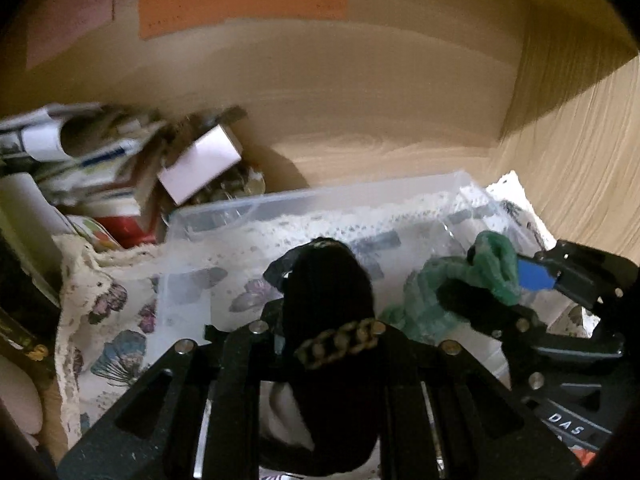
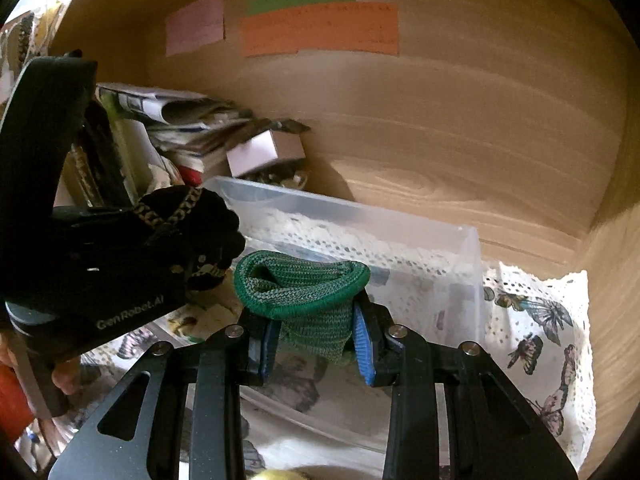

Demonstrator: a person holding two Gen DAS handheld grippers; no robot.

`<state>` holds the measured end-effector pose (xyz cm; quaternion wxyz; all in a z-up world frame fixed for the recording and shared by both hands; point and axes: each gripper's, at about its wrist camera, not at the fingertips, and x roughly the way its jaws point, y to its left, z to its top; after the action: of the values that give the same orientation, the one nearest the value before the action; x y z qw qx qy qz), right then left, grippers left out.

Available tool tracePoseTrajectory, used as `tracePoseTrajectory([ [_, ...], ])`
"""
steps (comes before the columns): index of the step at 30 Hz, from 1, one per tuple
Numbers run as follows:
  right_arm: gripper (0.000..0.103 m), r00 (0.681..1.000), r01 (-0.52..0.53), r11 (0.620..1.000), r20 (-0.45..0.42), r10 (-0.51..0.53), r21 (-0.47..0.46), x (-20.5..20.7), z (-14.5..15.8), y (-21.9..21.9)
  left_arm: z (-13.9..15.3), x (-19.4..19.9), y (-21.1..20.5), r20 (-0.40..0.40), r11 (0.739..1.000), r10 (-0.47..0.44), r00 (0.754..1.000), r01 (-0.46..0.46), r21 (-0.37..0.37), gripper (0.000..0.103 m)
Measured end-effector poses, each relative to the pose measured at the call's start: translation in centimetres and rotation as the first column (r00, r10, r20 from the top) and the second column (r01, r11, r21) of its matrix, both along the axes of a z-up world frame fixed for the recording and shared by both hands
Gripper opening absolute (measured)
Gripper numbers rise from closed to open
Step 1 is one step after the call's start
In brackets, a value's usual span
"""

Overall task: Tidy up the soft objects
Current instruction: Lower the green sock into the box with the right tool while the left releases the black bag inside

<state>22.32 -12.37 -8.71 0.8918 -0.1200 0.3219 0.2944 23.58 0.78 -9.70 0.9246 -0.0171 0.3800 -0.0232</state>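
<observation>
In the left wrist view my left gripper (image 1: 324,320) is shut on a black knit item (image 1: 328,280) with a brown chain across it. It hangs over the near side of a clear plastic bin (image 1: 256,204). To its right, the right gripper (image 1: 500,284) pinches a green knit piece (image 1: 492,264) over the same bin. The right wrist view shows my right gripper (image 2: 316,340) shut on the green knit piece (image 2: 304,288), blue pads (image 2: 362,340) pressing its sides, above the bin (image 2: 360,216). At the left there, the left gripper (image 2: 192,256) carries the black item (image 2: 200,220).
The bin stands on a butterfly-print cloth with lace edging (image 2: 536,320) inside a wooden shelf. A pile of books, papers and a white box (image 1: 200,164) crowds the back left. Coloured paper notes (image 2: 320,28) hang on the back wall. A hand (image 2: 66,376) holds the left gripper.
</observation>
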Motion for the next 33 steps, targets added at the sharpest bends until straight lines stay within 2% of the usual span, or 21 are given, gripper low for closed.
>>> tracePoseTrajectory([
  [4,0.037,1.0,0.008,1.0,-0.012,-0.008,-0.018,0.1,-0.3,-0.2,-0.2,0.2,-0.1,-0.019,1.0,-0.015,1.0,0.015,-0.006,0.014],
  [5,0.043,1.0,0.009,1.0,-0.014,-0.01,-0.019,0.1,-0.3,-0.2,-0.2,0.2,-0.3,-0.022,1.0,-0.021,1.0,0.021,-0.005,0.016],
  [9,0.06,1.0,0.023,0.999,0.004,-0.023,-0.035,-0.2,0.0,-0.4,0.4,-0.3,-0.7,-0.016,0.999,-0.044,0.999,0.044,-0.009,0.038],
  [13,0.066,0.999,0.034,0.999,0.025,-0.034,-0.019,-0.8,0.8,-0.7,1.6,-1.5,-1.1,0.026,0.999,-0.044,0.999,0.044,0.007,0.049],
  [15,0.075,0.998,0.043,0.999,0.04,-0.043,-0.002,-1.2,1.3,-1.1,2.2,-1.9,-1.1,0.043,0.999,-0.045,0.998,0.046,-0.003,0.055],
  [17,0.079,0.997,0.048,0.999,0.053,-0.049,0.023,-1.7,1.9,-1.7,3.0,-2.6,-0.9,0.062,0.999,-0.049,0.997,0.05,-0.019,0.061],
  [22,0.081,0.992,0.058,0.997,0.106,-0.063,0.056,-3.3,3.7,-2.6,4.9,-4.6,-0.5,0.141,0.999,-0.039,0.989,0.042,-0.014,0.07],
  [27,0.083,0.982,0.056,0.996,0.174,-0.068,0.073,-5.4,5.2,-3.2,6.6,-7.1,-0.1,0.214,1.0,-0.021,0.977,0.024,-0.011,0.085],
  [33,0.084,0.979,0.045,0.993,0.195,-0.065,0.105,-7.6,5.6,-4.1,7.2,-10.2,0.4,0.266,1.0,-0.004,0.964,0.004,0.002,0.1],
])
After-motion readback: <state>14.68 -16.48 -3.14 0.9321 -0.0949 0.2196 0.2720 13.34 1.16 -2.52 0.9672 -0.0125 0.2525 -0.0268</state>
